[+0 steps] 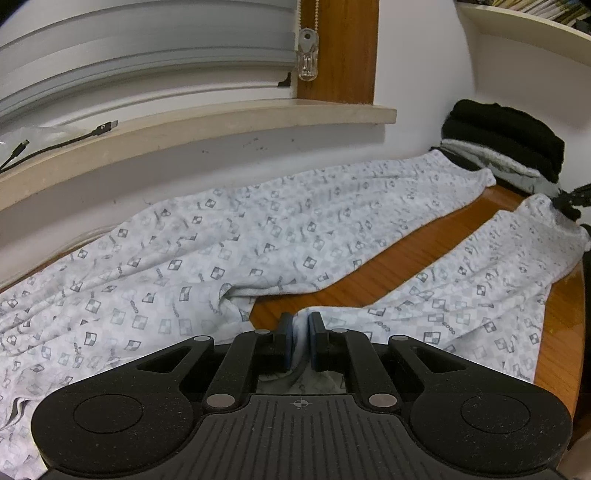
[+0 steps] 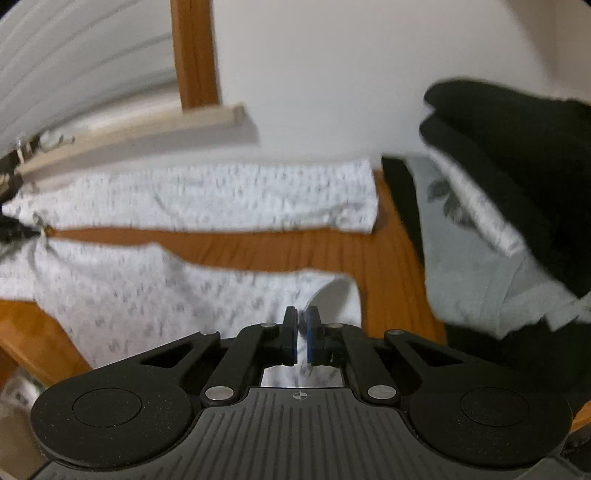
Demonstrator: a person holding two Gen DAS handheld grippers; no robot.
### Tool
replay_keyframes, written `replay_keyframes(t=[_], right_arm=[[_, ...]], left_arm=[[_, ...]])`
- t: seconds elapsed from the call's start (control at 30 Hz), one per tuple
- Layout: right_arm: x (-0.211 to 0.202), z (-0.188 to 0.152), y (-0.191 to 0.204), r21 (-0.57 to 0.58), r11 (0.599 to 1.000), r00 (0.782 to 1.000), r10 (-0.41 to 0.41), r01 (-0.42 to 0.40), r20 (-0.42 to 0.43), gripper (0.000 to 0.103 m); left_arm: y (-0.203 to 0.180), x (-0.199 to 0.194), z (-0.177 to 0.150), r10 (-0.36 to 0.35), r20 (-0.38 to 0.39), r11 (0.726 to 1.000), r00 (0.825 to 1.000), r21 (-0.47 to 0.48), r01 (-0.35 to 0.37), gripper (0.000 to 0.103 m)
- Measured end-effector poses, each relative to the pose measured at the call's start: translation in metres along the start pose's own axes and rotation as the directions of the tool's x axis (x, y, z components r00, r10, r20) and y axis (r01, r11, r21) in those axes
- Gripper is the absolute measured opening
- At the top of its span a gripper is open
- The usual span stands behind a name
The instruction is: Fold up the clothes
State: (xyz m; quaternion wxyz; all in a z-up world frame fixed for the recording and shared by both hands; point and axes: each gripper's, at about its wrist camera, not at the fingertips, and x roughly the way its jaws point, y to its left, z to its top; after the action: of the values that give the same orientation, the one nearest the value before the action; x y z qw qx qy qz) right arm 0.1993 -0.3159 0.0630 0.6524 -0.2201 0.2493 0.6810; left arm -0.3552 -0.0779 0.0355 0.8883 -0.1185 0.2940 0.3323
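White patterned trousers (image 1: 229, 240) lie spread on a wooden table (image 1: 399, 254), their two legs splayed apart. My left gripper (image 1: 302, 318) is shut on the cloth at the crotch, near the table's front. My right gripper (image 2: 301, 313) is shut on the hem end of the near leg (image 2: 177, 291). It also shows as a dark tip at the far end of that leg in the left wrist view (image 1: 570, 201). The far leg (image 2: 229, 195) lies along the wall. The right wrist view is blurred.
A stack of folded black and grey clothes (image 1: 509, 147) stands at the table's far end, close to the right gripper (image 2: 498, 206). A window sill (image 1: 207, 125) with a black cable (image 1: 59, 142) runs along the wall. A shelf (image 1: 524, 29) hangs above.
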Motion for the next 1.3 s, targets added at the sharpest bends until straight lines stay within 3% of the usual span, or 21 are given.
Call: replay_keyframes(t=[0.13, 0.2, 0.23, 0.33, 0.37, 0.4, 0.57, 0.6, 0.73, 1.03, 1.17, 1.27, 1.3], right_arm=[[0.013, -0.003, -0.006, 0.031, 1.0, 1.0, -0.003, 0.003, -0.021, 0.015], [0.019, -0.004, -0.008, 0.033, 0.999, 0.999, -0.011, 0.012, -0.036, 0.028], [0.022, -0.004, -0.008, 0.027, 0.999, 0.999, -0.028, 0.029, -0.043, 0.03], [0.019, -0.004, -0.008, 0.04, 0.999, 0.999, -0.03, 0.03, -0.017, 0.025], [0.016, -0.004, -0.007, 0.038, 0.999, 0.999, -0.039, 0.039, 0.0, 0.01], [0.012, -0.003, -0.006, 0.039, 0.998, 0.999, -0.039, 0.039, 0.01, 0.008], [-0.012, -0.001, -0.001, 0.044, 0.997, 0.994, -0.074, 0.071, 0.084, 0.006], [-0.022, -0.001, -0.003, 0.063, 0.995, 0.991, -0.079, 0.072, 0.111, 0.006], [-0.068, 0.003, -0.013, 0.138, 0.988, 0.971, -0.097, 0.067, 0.218, 0.006], [-0.173, 0.024, -0.009, 0.163, 0.982, 0.926, -0.152, 0.101, 0.345, 0.005], [-0.183, 0.037, -0.014, 0.165, 0.977, 0.915, -0.186, 0.134, 0.358, 0.005], [-0.145, 0.054, -0.026, 0.184, 0.968, 0.921, -0.225, 0.172, 0.318, 0.005], [-0.121, 0.059, -0.029, 0.189, 0.956, 0.918, -0.273, 0.225, 0.289, 0.005]], left_arm=[[-0.001, 0.0, 0.0, 0.004, 0.0, 1.0, 1.0, 0.003, -0.004, 0.01], [-0.001, 0.0, 0.0, 0.003, -0.001, 1.0, 1.0, 0.001, -0.003, 0.01], [-0.001, 0.0, 0.0, 0.002, -0.001, 1.0, 1.0, 0.001, -0.002, 0.01], [0.0, 0.0, 0.0, 0.0, -0.001, 1.0, 1.0, -0.007, 0.0, 0.01], [0.0, 0.001, 0.0, 0.002, -0.001, 1.0, 1.0, -0.009, -0.002, 0.01], [-0.001, 0.001, 0.0, 0.003, -0.001, 1.0, 1.0, -0.008, -0.003, 0.01], [-0.002, -0.005, 0.001, -0.001, 0.03, 1.0, 1.0, -0.007, 0.002, 0.01], [-0.002, -0.007, 0.001, -0.004, 0.041, 1.0, 0.999, -0.009, 0.005, 0.004], [-0.005, -0.02, 0.007, -0.032, 0.085, 0.999, 0.996, -0.003, 0.032, 0.004], [-0.013, -0.07, 0.035, -0.082, 0.223, 0.996, 0.971, -0.013, 0.087, 0.003], [-0.012, -0.074, 0.046, -0.08, 0.251, 0.996, 0.965, -0.021, 0.088, 0.003], [-0.005, -0.054, 0.054, -0.056, 0.232, 0.997, 0.971, -0.038, 0.066, 0.003], [-0.001, -0.041, 0.057, -0.041, 0.214, 0.998, 0.976, -0.045, 0.052, 0.003]])
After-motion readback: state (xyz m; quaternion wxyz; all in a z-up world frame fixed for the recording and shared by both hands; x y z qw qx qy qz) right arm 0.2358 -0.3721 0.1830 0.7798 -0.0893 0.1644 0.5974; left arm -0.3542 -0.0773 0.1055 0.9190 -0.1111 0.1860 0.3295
